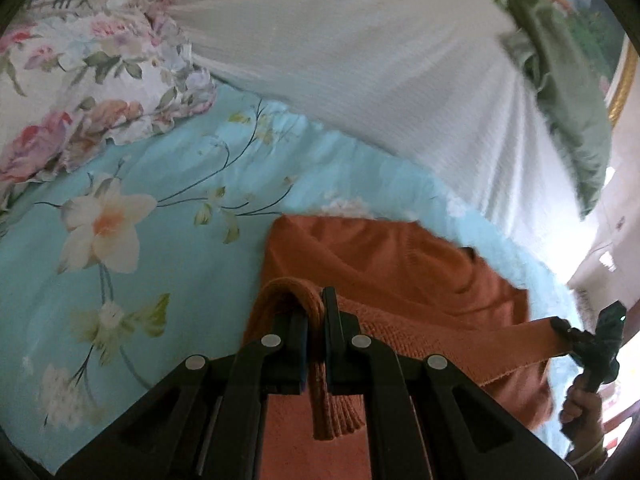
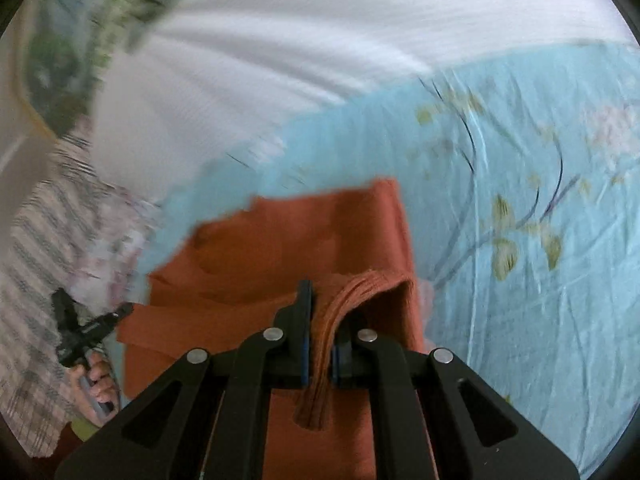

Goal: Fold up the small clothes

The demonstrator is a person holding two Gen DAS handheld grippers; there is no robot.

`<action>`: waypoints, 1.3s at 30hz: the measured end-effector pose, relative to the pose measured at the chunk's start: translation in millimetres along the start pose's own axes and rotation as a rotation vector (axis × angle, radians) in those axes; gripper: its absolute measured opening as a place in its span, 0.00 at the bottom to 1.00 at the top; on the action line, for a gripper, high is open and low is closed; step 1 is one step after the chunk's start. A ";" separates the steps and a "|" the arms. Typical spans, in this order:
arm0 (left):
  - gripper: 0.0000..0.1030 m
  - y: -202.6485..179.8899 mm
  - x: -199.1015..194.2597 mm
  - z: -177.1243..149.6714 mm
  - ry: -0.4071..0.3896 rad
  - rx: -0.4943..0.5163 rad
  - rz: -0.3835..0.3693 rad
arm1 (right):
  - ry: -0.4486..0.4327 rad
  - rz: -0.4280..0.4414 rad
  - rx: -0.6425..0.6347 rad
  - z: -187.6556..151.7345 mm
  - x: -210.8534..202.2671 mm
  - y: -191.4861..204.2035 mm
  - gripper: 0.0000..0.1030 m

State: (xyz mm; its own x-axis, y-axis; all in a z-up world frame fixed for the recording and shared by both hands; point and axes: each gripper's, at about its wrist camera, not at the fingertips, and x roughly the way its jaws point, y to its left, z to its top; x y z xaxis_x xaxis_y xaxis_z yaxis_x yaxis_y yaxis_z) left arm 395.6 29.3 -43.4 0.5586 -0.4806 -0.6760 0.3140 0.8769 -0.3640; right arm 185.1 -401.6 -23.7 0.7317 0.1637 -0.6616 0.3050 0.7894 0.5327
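Note:
An orange knitted garment hangs stretched between both grippers above a light blue floral bed sheet. My left gripper is shut on a bunched edge of the garment. My right gripper is shut on the other bunched edge of the garment. The right gripper also shows at the right edge of the left wrist view, clamping the cloth. The left gripper shows at the left of the right wrist view. The lower part of the garment is hidden below the grippers.
A white ribbed blanket lies across the far side of the bed. A floral pillow sits at the far left and a green cloth at the far right. A checked fabric lies beside the bed.

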 end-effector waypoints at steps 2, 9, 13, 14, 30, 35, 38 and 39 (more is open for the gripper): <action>0.05 2.3 25.1 -1.7 0.047 0.016 0.046 | 0.044 -0.032 0.035 -3.1 13.3 -10.0 0.10; 0.35 -1.4 17.7 -24.3 0.070 0.041 0.063 | -0.090 -0.046 -0.001 -29.9 -38.4 1.2 0.51; 0.37 -39.4 -1.7 -58.9 0.089 0.174 0.001 | 0.001 0.041 -0.143 -57.3 -30.8 41.2 0.51; 0.37 -54.4 0.7 -71.9 0.123 0.219 -0.028 | 0.058 0.061 -0.204 -65.7 -20.8 55.4 0.51; 0.38 -84.1 77.0 -14.9 0.171 0.264 0.111 | 0.025 -0.214 -0.382 5.8 38.9 62.4 0.49; 0.55 -65.0 89.6 33.5 0.089 0.194 0.239 | -0.063 -0.238 -0.259 34.0 22.1 38.4 0.49; 0.55 -48.3 88.4 43.8 0.090 0.146 0.237 | -0.087 -0.224 -0.206 27.8 4.8 29.1 0.49; 0.55 -43.5 84.3 43.9 0.087 0.131 0.227 | -0.089 -0.221 -0.199 23.5 -0.1 27.5 0.49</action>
State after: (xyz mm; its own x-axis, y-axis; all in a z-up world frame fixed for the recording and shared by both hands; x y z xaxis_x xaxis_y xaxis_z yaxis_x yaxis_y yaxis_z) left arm 462.7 -49.7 -56.4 0.5599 -0.2647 -0.7852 0.2884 0.9506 -0.1147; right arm 207.8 -393.8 3.5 0.7146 -0.0702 -0.6960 0.3438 0.9018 0.2620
